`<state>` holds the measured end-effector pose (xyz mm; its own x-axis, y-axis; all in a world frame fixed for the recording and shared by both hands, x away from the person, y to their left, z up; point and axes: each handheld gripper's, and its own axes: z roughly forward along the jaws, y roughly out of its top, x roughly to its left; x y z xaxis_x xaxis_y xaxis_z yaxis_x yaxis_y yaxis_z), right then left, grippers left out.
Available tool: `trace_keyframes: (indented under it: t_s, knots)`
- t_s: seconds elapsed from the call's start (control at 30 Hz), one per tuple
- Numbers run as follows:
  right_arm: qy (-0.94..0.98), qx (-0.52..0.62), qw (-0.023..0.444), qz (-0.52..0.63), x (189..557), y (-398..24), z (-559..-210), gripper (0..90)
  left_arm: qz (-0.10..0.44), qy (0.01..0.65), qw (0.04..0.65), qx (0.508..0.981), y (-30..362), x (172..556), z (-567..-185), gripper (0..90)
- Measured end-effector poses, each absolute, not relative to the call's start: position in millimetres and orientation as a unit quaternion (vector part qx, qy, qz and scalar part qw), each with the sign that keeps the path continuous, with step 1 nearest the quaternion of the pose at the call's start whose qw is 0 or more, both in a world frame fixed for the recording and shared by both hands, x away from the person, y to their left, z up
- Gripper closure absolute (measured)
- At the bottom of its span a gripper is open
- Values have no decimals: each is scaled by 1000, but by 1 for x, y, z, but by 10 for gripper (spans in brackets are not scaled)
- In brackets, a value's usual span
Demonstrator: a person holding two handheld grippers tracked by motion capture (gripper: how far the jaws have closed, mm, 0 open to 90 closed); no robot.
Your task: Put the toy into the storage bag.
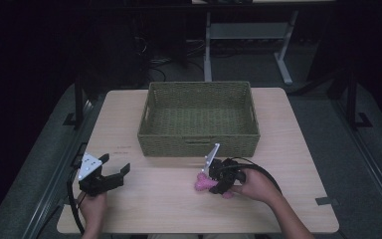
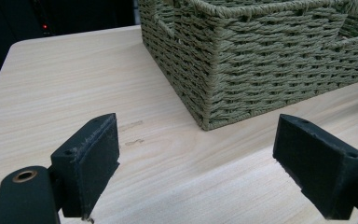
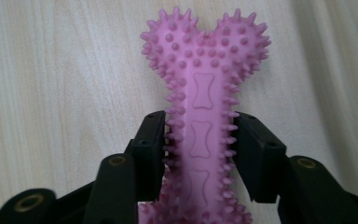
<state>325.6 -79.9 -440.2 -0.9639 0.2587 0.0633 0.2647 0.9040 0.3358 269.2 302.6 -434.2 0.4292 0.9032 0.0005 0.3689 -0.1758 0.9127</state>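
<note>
right gripper (image 3: 200, 144) clamps spiky bone toy (image 3: 204, 84) (embossed bones)

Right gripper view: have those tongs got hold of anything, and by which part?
Yes. The right tongs are shut on the pink spiky rubber bone toy, clamped across its narrow middle shaft. The left tongs are open, holding nothing.

light wood table (image 1: 288, 149) fills centre frame. dark floor around it. white desk frame (image 1: 283, 55) at upper centre-right, cables (image 1: 154, 62) on floor at upper centre-left.
</note>
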Motion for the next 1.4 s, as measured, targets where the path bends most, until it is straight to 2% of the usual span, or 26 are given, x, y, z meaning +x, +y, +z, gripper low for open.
trace_keyframes:
  t_s: [0.4, 0.9, 1.4]
  knots:
    - [-977, -125, 6, -173, 327, -82, -434, 581, 292, 450, 460, 707, 304, 269, -434, 138]
    - [-966, -126, 36, -222, 344, -100, -400, 580, 292, 450, 458, 709, 303, 269, -435, 139]
    - [-964, -124, 34, -233, 358, -104, -379, 580, 292, 451, 458, 708, 303, 269, -435, 139]
